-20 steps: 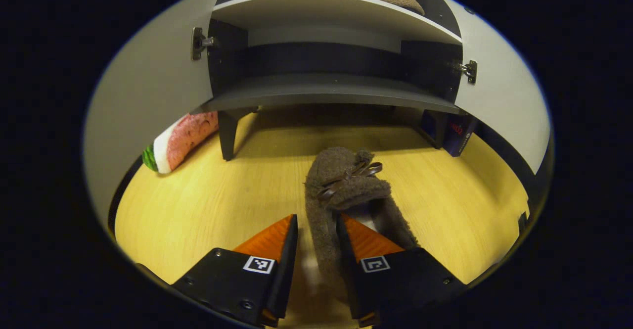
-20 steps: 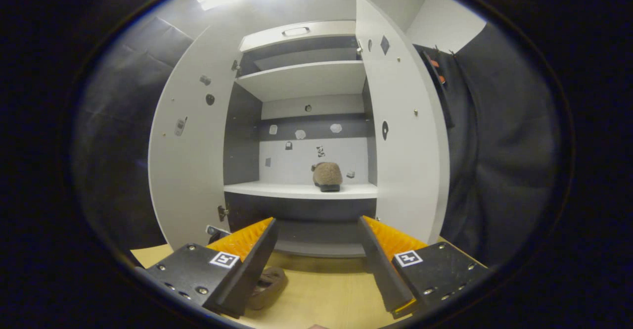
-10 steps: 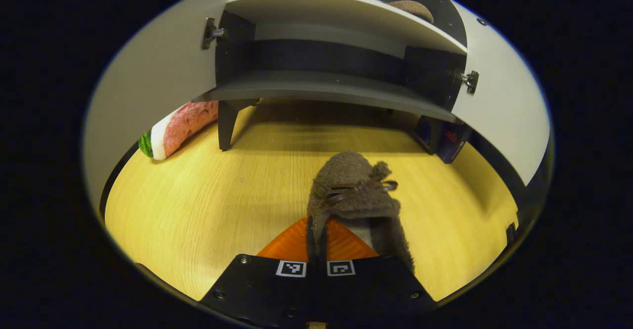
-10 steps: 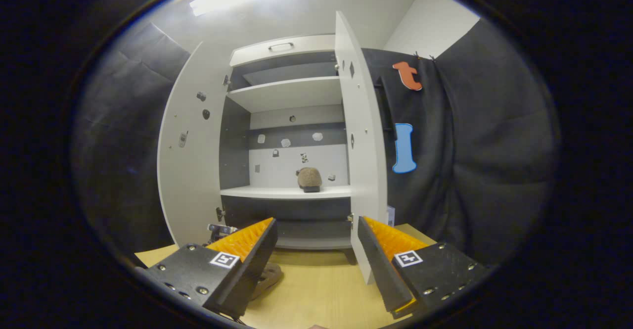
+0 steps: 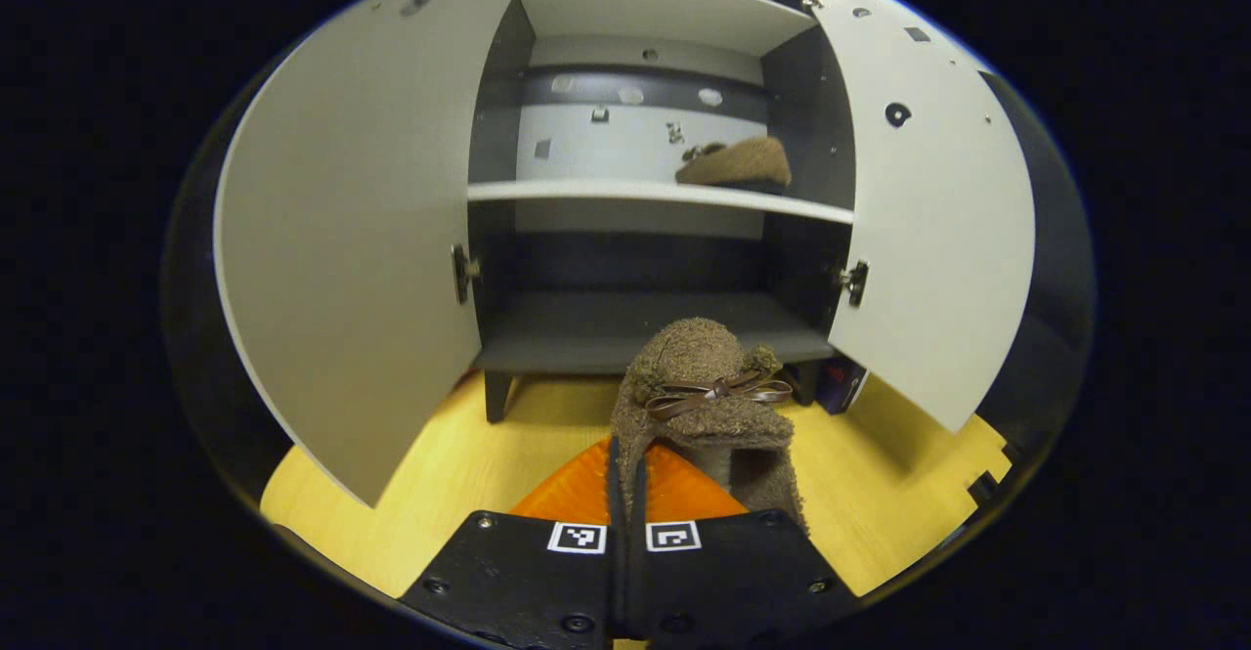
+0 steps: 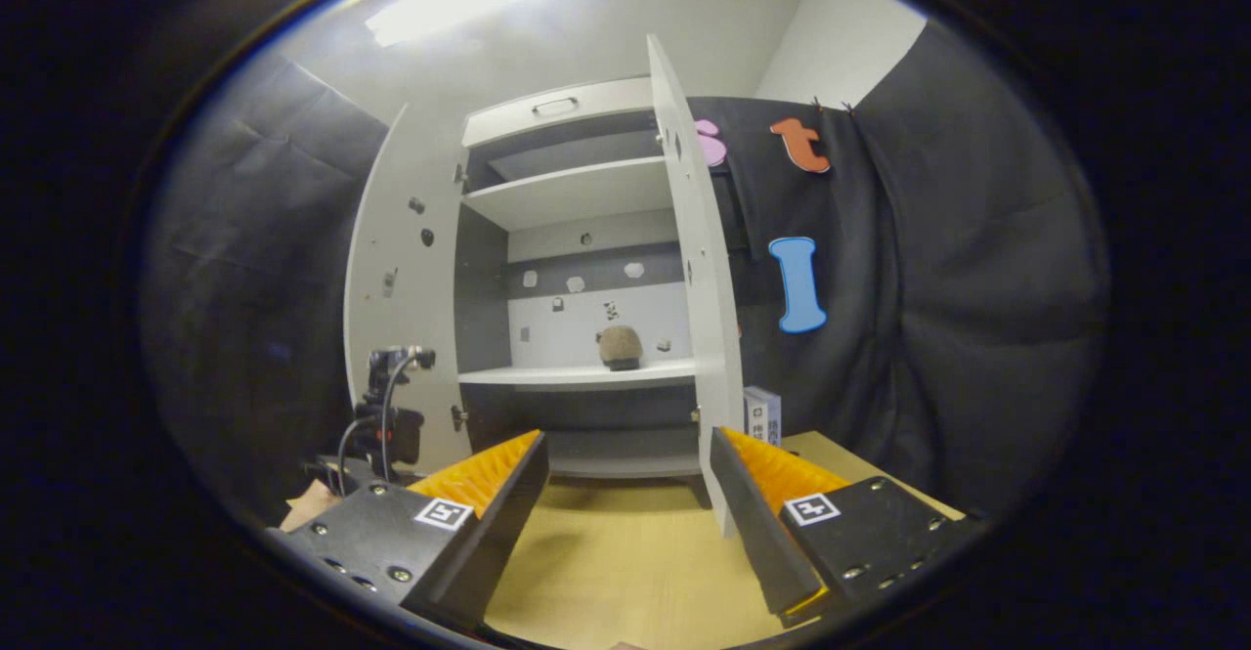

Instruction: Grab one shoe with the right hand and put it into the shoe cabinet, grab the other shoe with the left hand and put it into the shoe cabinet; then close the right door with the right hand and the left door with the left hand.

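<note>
The second shoe (image 5: 706,406), a brown fuzzy slipper with a small bow, is pinched at its rear edge by the left tongs (image 5: 624,474), whose fingers are pressed together on the fabric. Its long axis runs straight ahead from the tongs, toe pointing toward the open shoe cabinet (image 5: 645,239), and it is seen raised in front of the dark bottom shelf (image 5: 586,332). The one relation that matters for the coming move is judged to be this: the cabinet opening lies directly ahead of the toe, while the white middle shelf (image 5: 586,191) sits above the shoe's present line, so a lift and a forward push along the shoe's own axis would be called for.

The first shoe (image 5: 735,163) is already set on that middle shelf, toward its right end; the free space lies to its left. In the right gripper view the same shoe (image 6: 620,348) is seen from its end, well apart from the tongs.

The right tongs (image 6: 625,494) are spread and hold nothing, hanging above the tabletop (image 6: 625,572) just beside the edge of the right door (image 6: 699,269). That door is therefore judged nearer to the right hand. The left door (image 5: 362,220) stands wide open, so neither door blocks the path.
</note>
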Tool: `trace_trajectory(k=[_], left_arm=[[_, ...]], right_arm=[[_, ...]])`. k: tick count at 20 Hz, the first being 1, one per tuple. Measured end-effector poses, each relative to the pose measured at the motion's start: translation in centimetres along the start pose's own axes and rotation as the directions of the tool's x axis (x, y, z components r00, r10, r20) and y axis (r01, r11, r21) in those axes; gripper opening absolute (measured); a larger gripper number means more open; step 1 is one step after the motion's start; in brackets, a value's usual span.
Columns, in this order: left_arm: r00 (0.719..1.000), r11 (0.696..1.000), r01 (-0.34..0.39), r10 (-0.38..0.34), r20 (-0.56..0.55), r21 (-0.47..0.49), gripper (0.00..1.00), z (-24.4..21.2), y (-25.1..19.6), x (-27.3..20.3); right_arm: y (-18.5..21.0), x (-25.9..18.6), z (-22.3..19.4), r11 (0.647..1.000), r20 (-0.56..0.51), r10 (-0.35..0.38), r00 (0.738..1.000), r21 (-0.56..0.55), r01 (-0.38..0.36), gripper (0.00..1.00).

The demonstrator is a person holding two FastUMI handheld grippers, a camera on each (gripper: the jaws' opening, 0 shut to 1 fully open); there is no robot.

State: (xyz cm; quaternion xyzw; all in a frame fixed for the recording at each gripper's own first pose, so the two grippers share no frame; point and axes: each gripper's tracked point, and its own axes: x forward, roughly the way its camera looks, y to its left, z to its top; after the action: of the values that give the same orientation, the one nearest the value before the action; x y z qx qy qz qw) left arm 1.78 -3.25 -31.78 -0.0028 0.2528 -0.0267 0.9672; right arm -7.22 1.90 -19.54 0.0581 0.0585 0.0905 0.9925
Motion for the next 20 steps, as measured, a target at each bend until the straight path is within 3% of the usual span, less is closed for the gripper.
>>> trace_trajectory(k=[5,10,14,20], left_arm=[[0.987,1.000,-0.025,0.025,0.156,-0.002,0.00,8.4,-0.1,-1.9],[0.972,0.996,-0.045,0.063,0.228,-0.083,0.00,15.7,1.7,-1.5],[0.964,0.986,-0.029,0.071,0.256,-0.163,0.00,21.3,3.4,1.3],[0.950,0.977,-0.102,0.152,0.274,-0.188,0.00,28.9,6.0,8.6]], right_arm=[[-0.3,-0.1,-0.5,1.000,-0.018,0.014,1.000,0.003,-0.014,0.98],[0.3,-1.1,0.4,0.999,-0.027,0.039,0.999,-0.019,-0.039,1.00],[1.0,-2.4,2.3,0.997,0.023,0.073,0.997,-0.006,-0.073,1.00],[-0.1,-3.0,3.4,0.998,0.046,0.062,0.997,0.000,-0.062,1.00]])
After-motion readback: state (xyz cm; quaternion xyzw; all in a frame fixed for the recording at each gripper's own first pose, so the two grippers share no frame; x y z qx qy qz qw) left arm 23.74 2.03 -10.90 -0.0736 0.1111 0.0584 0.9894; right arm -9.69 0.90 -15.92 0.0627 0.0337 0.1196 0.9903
